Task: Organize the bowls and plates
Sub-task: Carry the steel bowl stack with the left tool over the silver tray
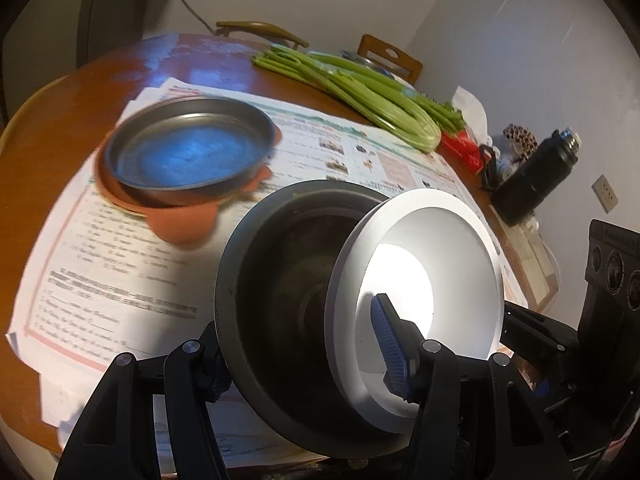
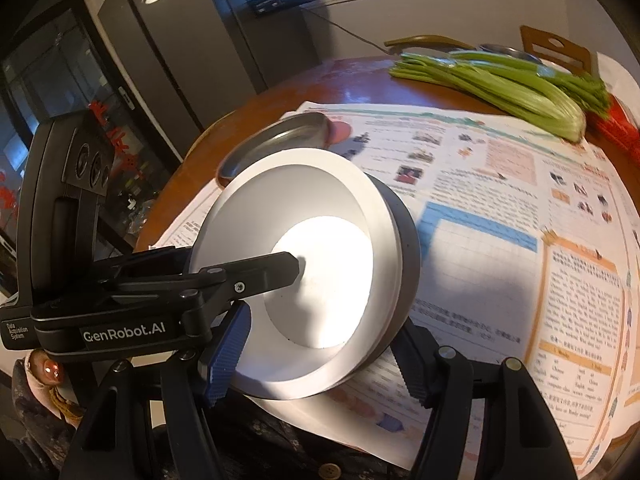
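In the left wrist view, your left tool (image 1: 304, 360) was pinching two nested bowls at once. One finger sat outside the dark bowl (image 1: 272, 280) and the blue pad pressed inside the white bowl (image 1: 440, 232). Both bowls hung right at the tool, tipped steeply on edge above the papers (image 1: 120, 272).

The white bowl sat crooked in the dark one, so it looked liable to slide out if either grip eased. Two smooth walls squeezed together could also shear past each other.

Beyond the tips and to the tool's left, a steel plate (image 1: 188, 152) rested in an orange dish (image 1: 184, 224). The steel plate was empty. Swinging the bowls that way too low could have knocked that pair across the desk (image 1: 40, 168). Celery (image 1: 360, 96) lay far ahead of the tool, and a black flask (image 1: 536, 176) stood off to its right.

In the right wrist view, your right tool (image 2: 320, 364) clamped the same pair from the near side. Its blue pad was against the white bowl's inner wall and the other finger was behind the dark bowl's outside. The white bowl held nothing but the left tool's finger reaching in. With two tools on one stack, I judged that pulling them unevenly could have twisted the bowls apart. The steel plate showed just past the white rim, blurred.
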The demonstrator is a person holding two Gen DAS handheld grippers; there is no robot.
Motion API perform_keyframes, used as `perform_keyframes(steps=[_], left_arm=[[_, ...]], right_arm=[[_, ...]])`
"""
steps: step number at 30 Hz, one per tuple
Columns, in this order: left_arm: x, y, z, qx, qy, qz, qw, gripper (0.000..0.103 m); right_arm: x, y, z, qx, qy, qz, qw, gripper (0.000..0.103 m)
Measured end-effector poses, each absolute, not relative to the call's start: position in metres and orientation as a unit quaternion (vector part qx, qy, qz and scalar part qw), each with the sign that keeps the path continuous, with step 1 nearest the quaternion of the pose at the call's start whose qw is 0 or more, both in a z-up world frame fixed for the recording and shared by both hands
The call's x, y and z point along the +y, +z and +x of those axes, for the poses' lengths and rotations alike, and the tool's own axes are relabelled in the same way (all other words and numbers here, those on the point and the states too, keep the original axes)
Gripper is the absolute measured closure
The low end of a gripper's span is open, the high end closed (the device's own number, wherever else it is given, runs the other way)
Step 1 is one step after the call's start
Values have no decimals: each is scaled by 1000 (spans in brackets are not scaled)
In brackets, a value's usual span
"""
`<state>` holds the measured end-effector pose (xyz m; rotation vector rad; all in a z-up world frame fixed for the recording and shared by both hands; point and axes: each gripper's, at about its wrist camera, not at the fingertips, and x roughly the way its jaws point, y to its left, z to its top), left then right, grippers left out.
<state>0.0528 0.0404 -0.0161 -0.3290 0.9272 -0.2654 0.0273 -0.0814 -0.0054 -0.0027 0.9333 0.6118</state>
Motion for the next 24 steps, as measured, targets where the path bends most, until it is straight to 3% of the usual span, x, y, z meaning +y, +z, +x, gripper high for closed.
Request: perform_keyframes(steps=[24], left_arm=[[133,73,89,357,-101,-152,916,41]], right_arm=[[3,77,76,377,326,-26,866,34]])
